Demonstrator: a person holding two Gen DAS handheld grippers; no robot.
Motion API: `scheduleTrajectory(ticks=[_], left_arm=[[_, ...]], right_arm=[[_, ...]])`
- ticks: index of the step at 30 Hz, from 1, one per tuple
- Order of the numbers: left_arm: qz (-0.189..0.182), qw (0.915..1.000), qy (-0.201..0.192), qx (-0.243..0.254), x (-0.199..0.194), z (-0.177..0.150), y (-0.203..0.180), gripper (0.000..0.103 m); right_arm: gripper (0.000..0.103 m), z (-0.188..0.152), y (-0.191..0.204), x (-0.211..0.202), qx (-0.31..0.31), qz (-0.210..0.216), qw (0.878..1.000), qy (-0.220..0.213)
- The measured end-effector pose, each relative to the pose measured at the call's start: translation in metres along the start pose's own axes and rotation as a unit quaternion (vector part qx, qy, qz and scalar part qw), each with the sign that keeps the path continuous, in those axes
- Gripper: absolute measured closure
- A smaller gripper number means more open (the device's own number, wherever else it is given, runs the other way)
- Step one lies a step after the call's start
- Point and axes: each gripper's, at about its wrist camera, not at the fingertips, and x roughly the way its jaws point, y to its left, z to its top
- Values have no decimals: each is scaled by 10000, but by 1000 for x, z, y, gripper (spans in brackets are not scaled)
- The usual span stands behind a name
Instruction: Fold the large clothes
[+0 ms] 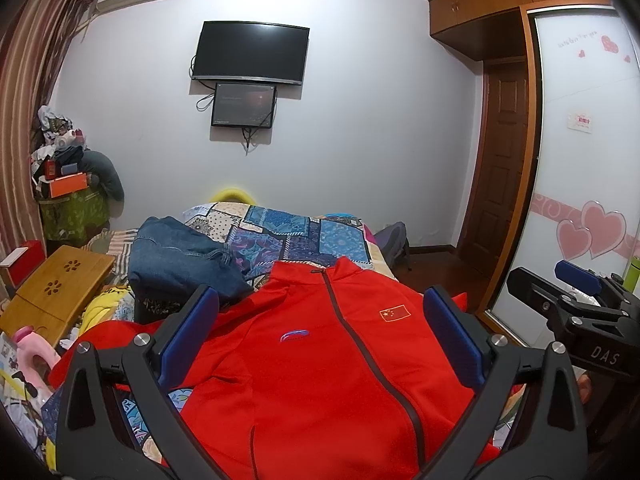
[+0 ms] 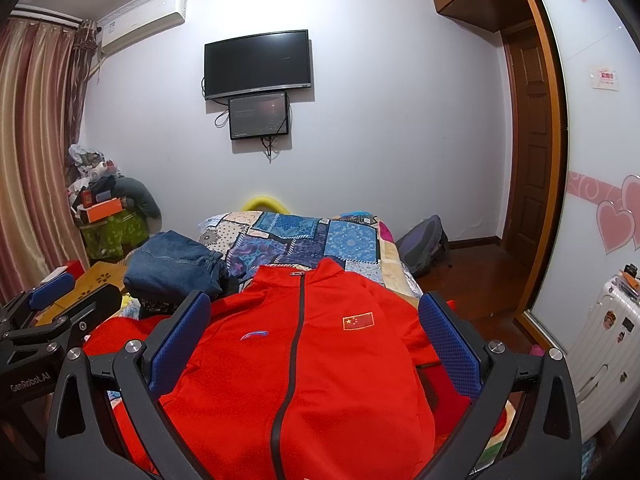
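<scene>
Both my claws, left gripper (image 1: 320,344) and right gripper (image 2: 314,340), hang spread apart and empty above the red jacket (image 2: 304,380), which lies zipped, front up, on the patchwork bedspread (image 2: 304,240). Its smooth, slippery-looking knit could bunch or slide if I pinch one layer. Folded denim jeans (image 2: 172,266) crowd its left shoulder and may snag a sleeve.

Both wrist cameras are hovering close above the jacket (image 1: 320,368) on the bed (image 1: 296,236), facing the TV (image 1: 250,51) wall; each is catching the other hand-held gripper at its edge.
</scene>
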Motion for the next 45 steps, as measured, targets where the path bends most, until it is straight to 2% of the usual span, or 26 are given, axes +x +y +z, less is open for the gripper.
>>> scheduleTrajectory(ticks=[18,25,32,39,42,45], left_arm=[[49,9999,53,-128,4,0,10,0],[214,9992,69,-338,15,5,34,0],[971,9936,-2,-577,31,13,81,0],[1801,9817,108,-604,51,8,145,0],[2268,9701,259,-824,59,-3,184,0],[2767,9529,563,-1108,67,-20,230,0]], right_arm=[[0,3,3,8,-43,12,9999,112],[0,2,5,24,-51,17,9996,293],[0,-1,8,45,-59,44,9983,579],[0,-7,13,71,-170,66,9954,935],[0,-9,14,85,-210,56,9935,1119],[0,-11,16,98,-224,56,9914,1287]])
